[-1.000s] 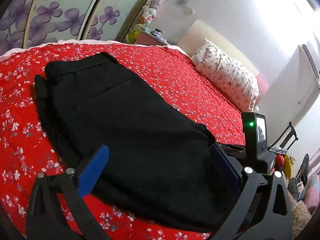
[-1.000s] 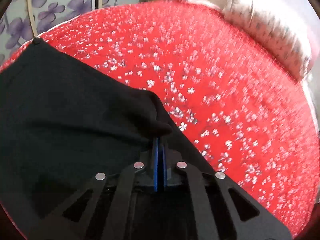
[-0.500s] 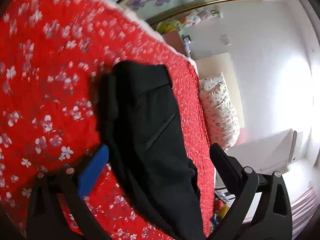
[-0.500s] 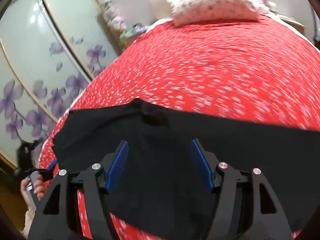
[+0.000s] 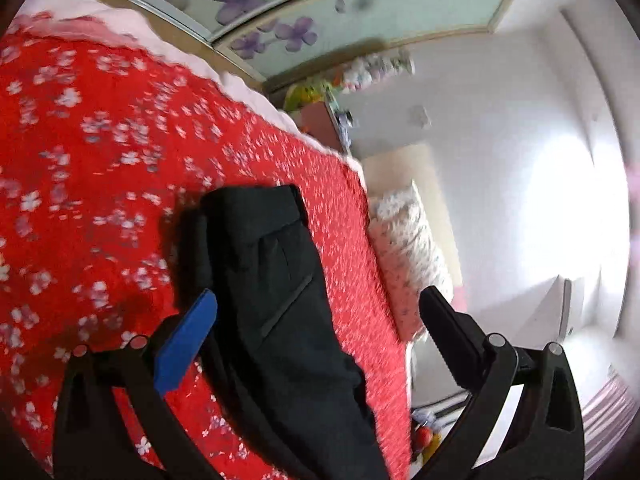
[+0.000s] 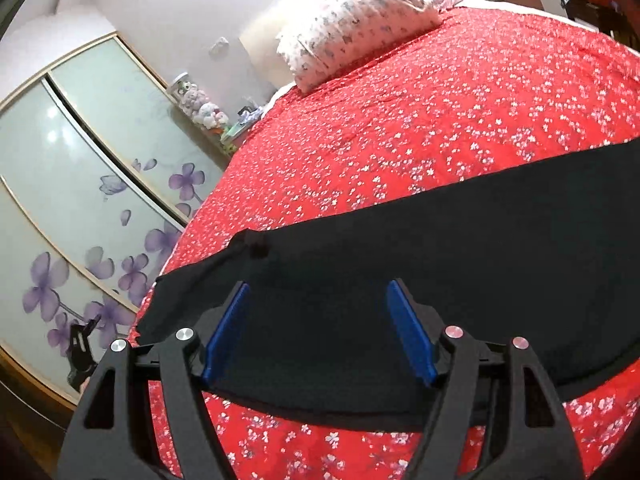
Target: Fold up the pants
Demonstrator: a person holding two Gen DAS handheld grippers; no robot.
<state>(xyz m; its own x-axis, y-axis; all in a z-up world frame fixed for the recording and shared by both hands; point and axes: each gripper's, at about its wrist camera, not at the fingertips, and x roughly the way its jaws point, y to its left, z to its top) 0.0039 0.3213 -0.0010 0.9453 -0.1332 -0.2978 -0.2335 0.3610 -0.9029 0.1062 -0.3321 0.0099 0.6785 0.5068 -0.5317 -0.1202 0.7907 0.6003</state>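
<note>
black pants (image 6: 400,280) on a red bedspread (image 6: 440,120) with white flowers; white pillow (image 6: 360,16) with grey print; purple-flowered wardrobe doors (image 6: 80,200).

No legible text, label, brand, number or sign in either view. Bedspread (image 6: 400,128), pillow (image 6: 352,20) and wardrobe doors (image 6: 80,184) carry flower patterns only, no lettering. Small items on the shelf beside the wardrobe doors too small and blurred to read.

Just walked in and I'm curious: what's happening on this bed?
A person holding tongs in each hand is folding black pants on a red floral bedspread. The pants lie flat, unheld. The right tongs are opening with nothing gripped, and the left tongs stand open above the pants. A pillow sits at the head.
</note>
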